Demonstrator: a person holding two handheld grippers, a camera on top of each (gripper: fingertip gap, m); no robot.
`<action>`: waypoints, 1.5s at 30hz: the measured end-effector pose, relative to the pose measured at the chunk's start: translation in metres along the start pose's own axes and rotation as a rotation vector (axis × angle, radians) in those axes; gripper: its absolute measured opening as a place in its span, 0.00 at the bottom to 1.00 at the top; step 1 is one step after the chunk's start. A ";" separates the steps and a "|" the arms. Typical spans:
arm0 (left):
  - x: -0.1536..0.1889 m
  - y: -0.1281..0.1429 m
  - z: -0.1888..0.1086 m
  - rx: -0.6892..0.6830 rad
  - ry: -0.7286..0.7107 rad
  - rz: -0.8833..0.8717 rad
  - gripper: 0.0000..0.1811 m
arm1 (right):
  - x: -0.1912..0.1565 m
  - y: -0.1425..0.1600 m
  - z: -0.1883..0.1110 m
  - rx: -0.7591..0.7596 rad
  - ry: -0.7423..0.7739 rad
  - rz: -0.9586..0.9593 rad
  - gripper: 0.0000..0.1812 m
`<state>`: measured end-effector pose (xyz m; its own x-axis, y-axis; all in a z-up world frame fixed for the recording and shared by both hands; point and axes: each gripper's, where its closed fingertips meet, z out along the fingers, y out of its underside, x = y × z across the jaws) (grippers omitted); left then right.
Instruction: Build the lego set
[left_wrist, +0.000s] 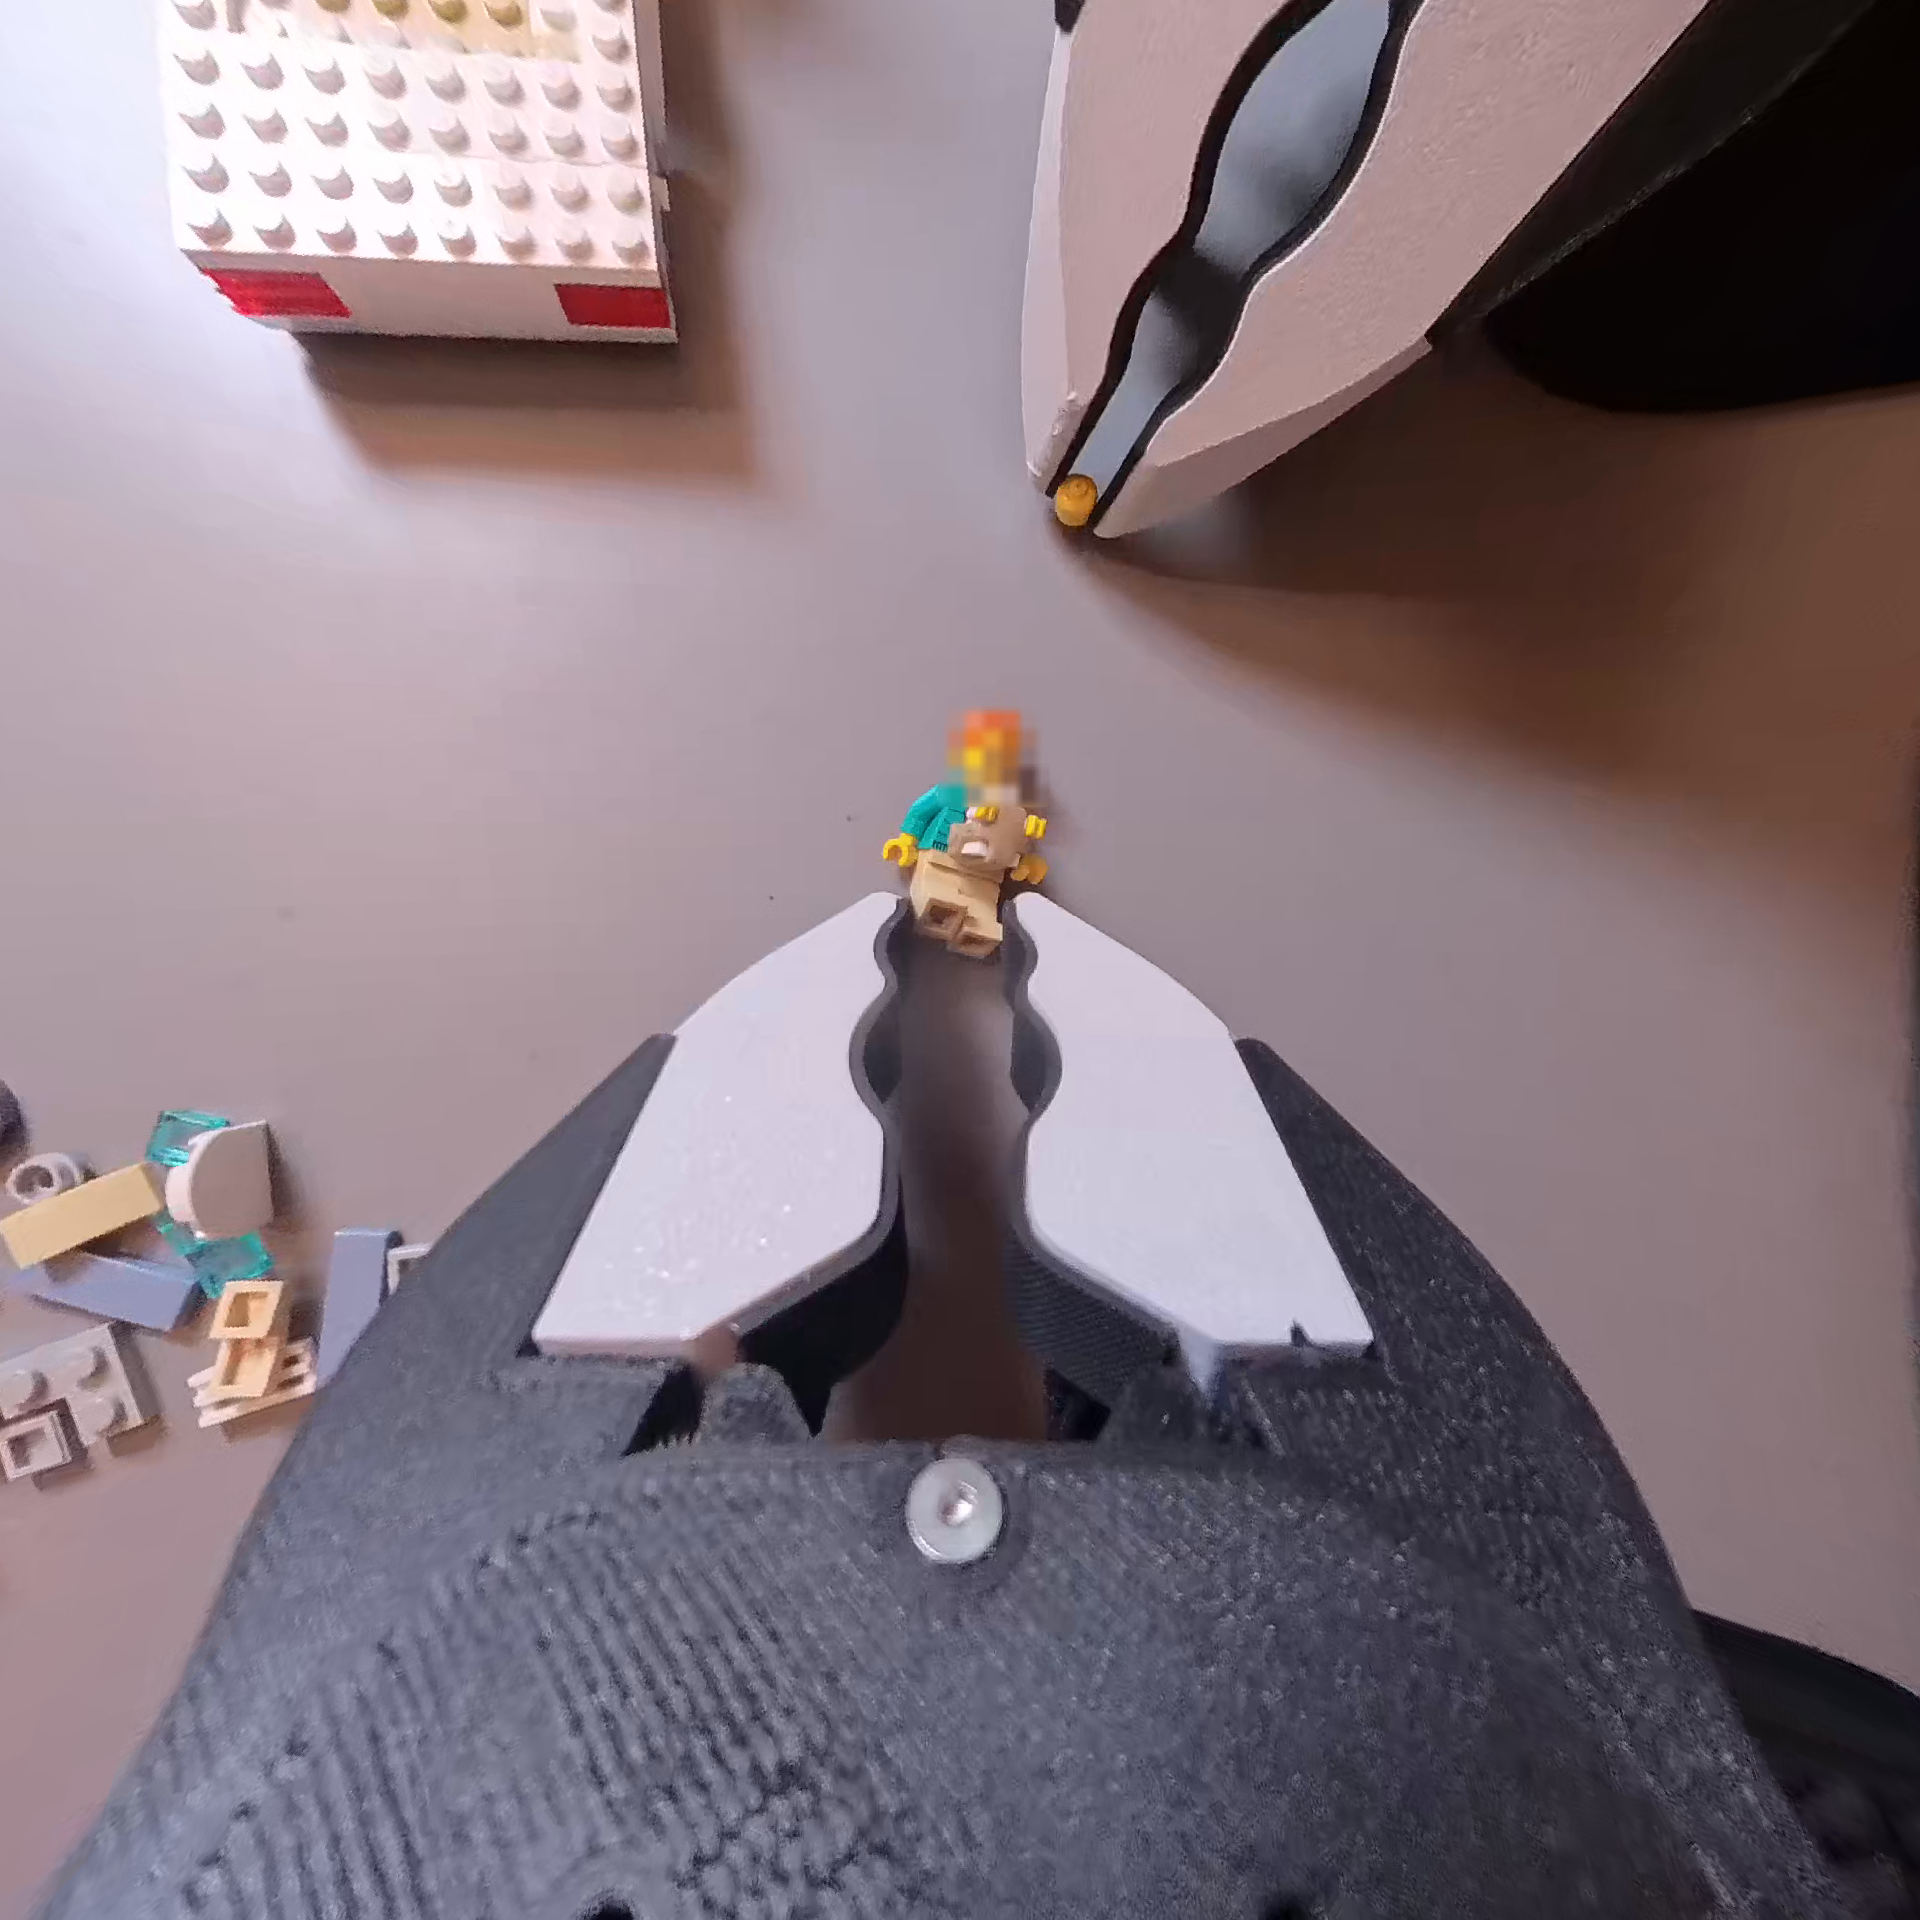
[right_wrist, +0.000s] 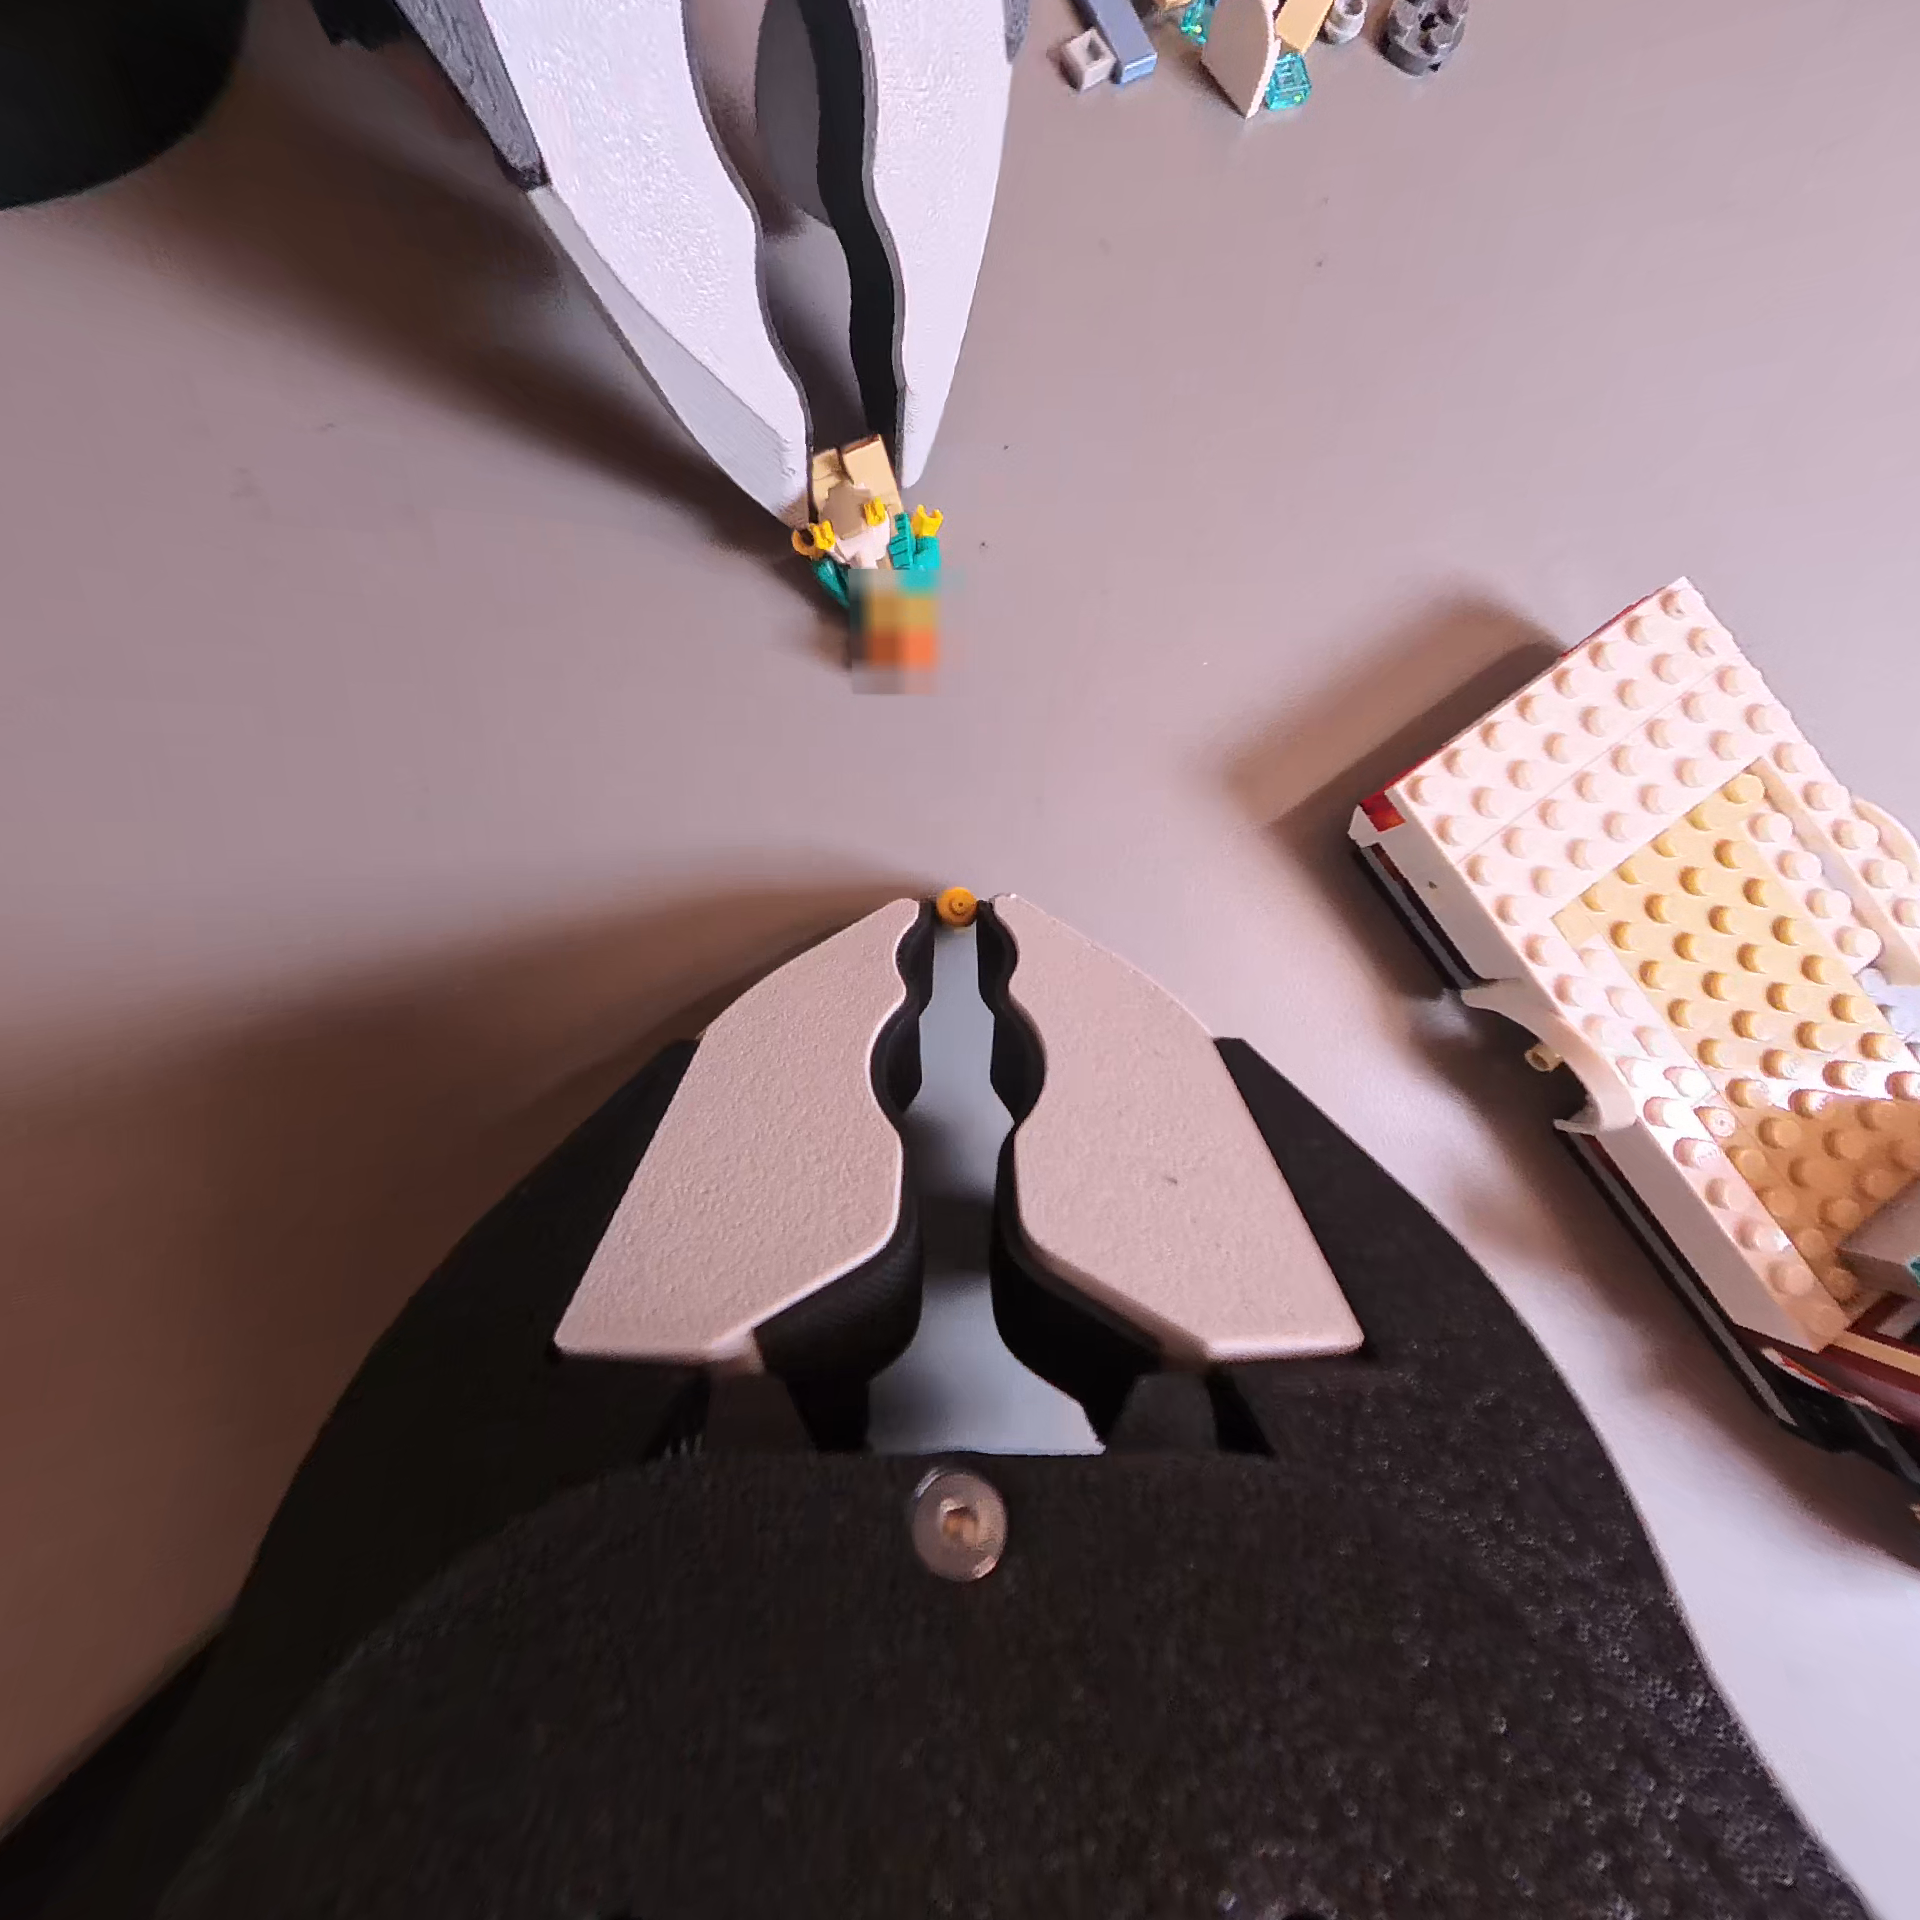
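My left gripper (left_wrist: 954, 916) is shut on the tan legs of a lego minifigure (left_wrist: 961, 868) with a teal jacket and yellow hands, which rests against the table. The same figure shows in the right wrist view (right_wrist: 868, 520), held at the tips of the left gripper (right_wrist: 854, 473). My right gripper (right_wrist: 958, 906) is shut on a small round yellow-orange stud (right_wrist: 955, 906). In the left wrist view the right gripper (left_wrist: 1086, 509) comes in from the upper right with the stud (left_wrist: 1075, 501) at its tips, near the table. The two grippers point at each other, a short gap apart.
A white and tan studded lego build with red trim (left_wrist: 416, 166) stands at the far left, and shows at the right in the right wrist view (right_wrist: 1662, 935). A pile of loose grey, tan, blue and clear teal pieces (left_wrist: 156, 1268) lies left of my left gripper. Some 8 cm of space lies between my two pairs of fingers.
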<state>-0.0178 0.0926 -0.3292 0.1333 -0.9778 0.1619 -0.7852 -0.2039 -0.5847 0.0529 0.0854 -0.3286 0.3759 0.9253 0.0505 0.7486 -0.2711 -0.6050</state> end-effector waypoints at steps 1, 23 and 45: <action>0.000 -0.002 0.000 0.025 -0.014 0.002 0.09 | 0.000 0.000 0.000 0.006 -0.001 0.004 0.04; 0.002 -0.020 0.006 0.180 -0.117 0.198 0.09 | -0.001 -0.018 -0.008 0.171 -0.084 0.144 0.04; -0.003 -0.053 -0.025 0.432 -0.246 0.120 0.09 | 0.006 -0.088 -0.053 0.782 -0.507 0.628 0.04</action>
<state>0.0083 0.1071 -0.2786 0.2363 -0.9677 -0.0881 -0.4891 -0.0401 -0.8713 0.0180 0.1012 -0.2330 0.1665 0.7325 -0.6601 -0.1103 -0.6514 -0.7507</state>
